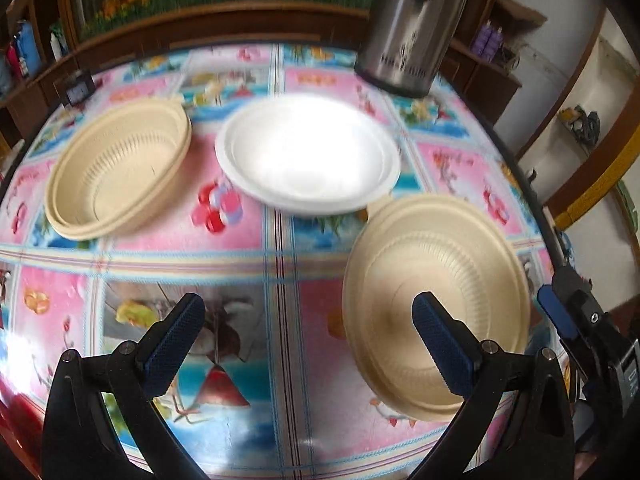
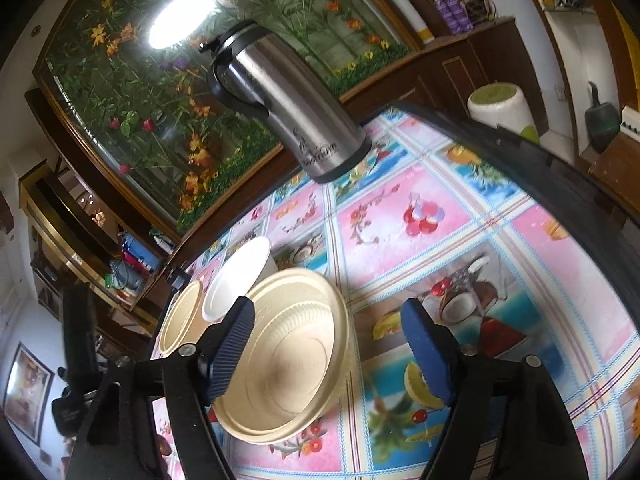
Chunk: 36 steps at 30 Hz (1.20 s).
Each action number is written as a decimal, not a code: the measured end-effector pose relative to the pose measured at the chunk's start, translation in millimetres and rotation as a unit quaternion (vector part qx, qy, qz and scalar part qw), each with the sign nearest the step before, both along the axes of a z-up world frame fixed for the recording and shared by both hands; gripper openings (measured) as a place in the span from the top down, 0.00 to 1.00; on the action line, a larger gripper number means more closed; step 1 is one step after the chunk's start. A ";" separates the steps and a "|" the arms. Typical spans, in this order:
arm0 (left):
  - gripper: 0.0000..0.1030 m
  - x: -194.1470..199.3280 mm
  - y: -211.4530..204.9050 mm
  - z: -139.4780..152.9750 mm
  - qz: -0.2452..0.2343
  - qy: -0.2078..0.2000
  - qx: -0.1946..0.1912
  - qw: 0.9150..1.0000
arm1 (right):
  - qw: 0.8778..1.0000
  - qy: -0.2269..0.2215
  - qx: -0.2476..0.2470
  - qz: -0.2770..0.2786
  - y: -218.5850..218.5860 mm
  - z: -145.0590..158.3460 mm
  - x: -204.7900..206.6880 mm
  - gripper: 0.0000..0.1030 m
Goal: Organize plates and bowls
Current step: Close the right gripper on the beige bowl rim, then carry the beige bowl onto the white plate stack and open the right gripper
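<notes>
Left gripper (image 1: pixel 308 340) jaws spread wide, nothing between them, hovering over the tablecloth (image 1: pixel 256 240) near the front edge of the table. Right gripper (image 2: pixel 328 354) also spread wide, holding nothing; its left finger (image 2: pixel 230 354) overlaps the near beige bowl (image 2: pixel 288 360) in view, contact unclear. That near beige bowl (image 1: pixel 436 300) sits upright on the cloth at the left gripper's front right, just behind the left gripper's right finger (image 1: pixel 442 350) in the left wrist view; ribbed inner wall, looks like more than one nested, but the rims are blurred so count unknown. Right gripper's blue pad also shows at the far right edge of the left wrist view (image 1: pixel 558 314). Mid table: white bowl (image 1: pixel 308 154), upright, double rim suggests a nested pair, its near edge just beside the near beige bowl. To its left, apart from it, the far beige bowl stack (image 1: pixel 120 170), two rims visible, upright. In the right wrist view both (image 2: pixel 236 280) (image 2: pixel 182 318) line up behind the near bowl. Far back right: steel thermos jug (image 2: pixel 288 104) with black handle standing on the cloth. Behind the table, a floral mural (image 2: pixel 160 92) in a wooden frame.
</notes>
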<state>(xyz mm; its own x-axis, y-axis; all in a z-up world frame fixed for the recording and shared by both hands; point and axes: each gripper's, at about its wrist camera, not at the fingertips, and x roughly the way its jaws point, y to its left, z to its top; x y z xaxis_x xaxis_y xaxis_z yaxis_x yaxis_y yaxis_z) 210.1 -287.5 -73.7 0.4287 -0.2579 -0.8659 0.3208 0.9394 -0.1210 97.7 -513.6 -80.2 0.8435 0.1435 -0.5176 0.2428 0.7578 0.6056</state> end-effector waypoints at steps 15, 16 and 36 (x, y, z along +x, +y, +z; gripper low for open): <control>0.11 -1.0 -6.4 -9.8 -0.017 0.036 -0.010 0.999 | 0.998 0.048 0.041 0.027 4.5 -20.5 13.0 0.57; 0.19 -0.9 -7.6 -10.1 -0.019 0.035 -0.007 0.999 | 0.997 0.051 0.041 0.028 5.0 -21.2 13.5 0.60; 0.85 -18.1 -11.4 -7.0 -0.058 0.012 0.010 0.998 | 0.997 0.061 0.030 0.041 15.7 -23.3 13.0 0.86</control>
